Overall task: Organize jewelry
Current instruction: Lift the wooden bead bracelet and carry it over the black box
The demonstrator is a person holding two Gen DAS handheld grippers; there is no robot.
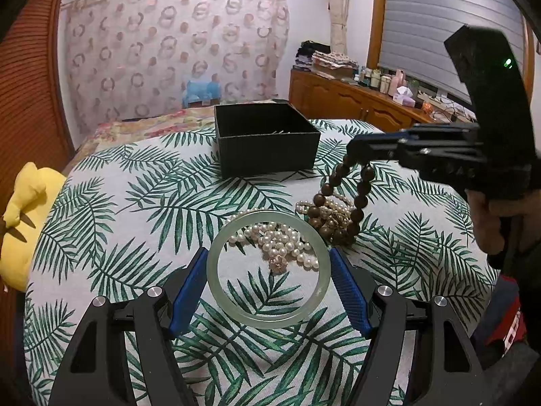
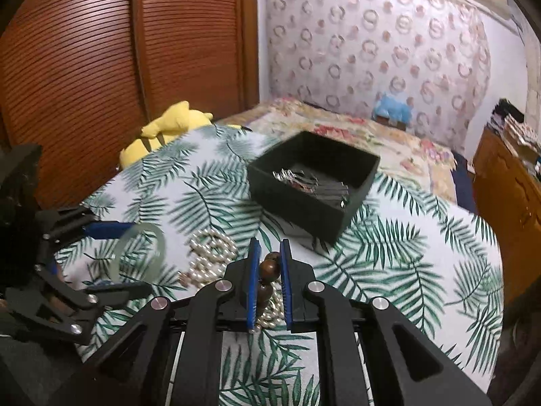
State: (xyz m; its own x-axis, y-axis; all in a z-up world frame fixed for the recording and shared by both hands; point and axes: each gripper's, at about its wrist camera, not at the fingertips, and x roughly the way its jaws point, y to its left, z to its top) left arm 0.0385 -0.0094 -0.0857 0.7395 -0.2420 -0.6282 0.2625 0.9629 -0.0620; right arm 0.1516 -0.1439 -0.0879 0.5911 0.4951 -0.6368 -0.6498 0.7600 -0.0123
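Observation:
My left gripper (image 1: 267, 252) is shut on a pale green jade bangle (image 1: 216, 287), which sits between its blue pads above the leaf-print cloth. From the right wrist view, that gripper (image 2: 140, 257) and the bangle (image 2: 160, 240) show at the left. My right gripper (image 2: 269, 253) is shut on a brown wooden bead bracelet (image 2: 269, 267). The bracelet (image 1: 358, 203) dangles from its tip (image 1: 351, 149), lower beads still on the jewelry pile. Pearl strands (image 1: 280, 240) (image 2: 209, 253) lie tangled on the cloth. Behind them stands an open black box (image 1: 267, 149) (image 2: 304, 209) holding silver pieces (image 2: 304, 179).
A yellow plush toy (image 1: 23, 220) (image 2: 169, 125) lies at the table's left edge. A wooden sideboard (image 1: 338, 101) crowded with bottles stands at the right. A hand (image 1: 490, 216) grips the right gripper's handle. A bed with a floral cover (image 2: 338, 125) lies behind the table.

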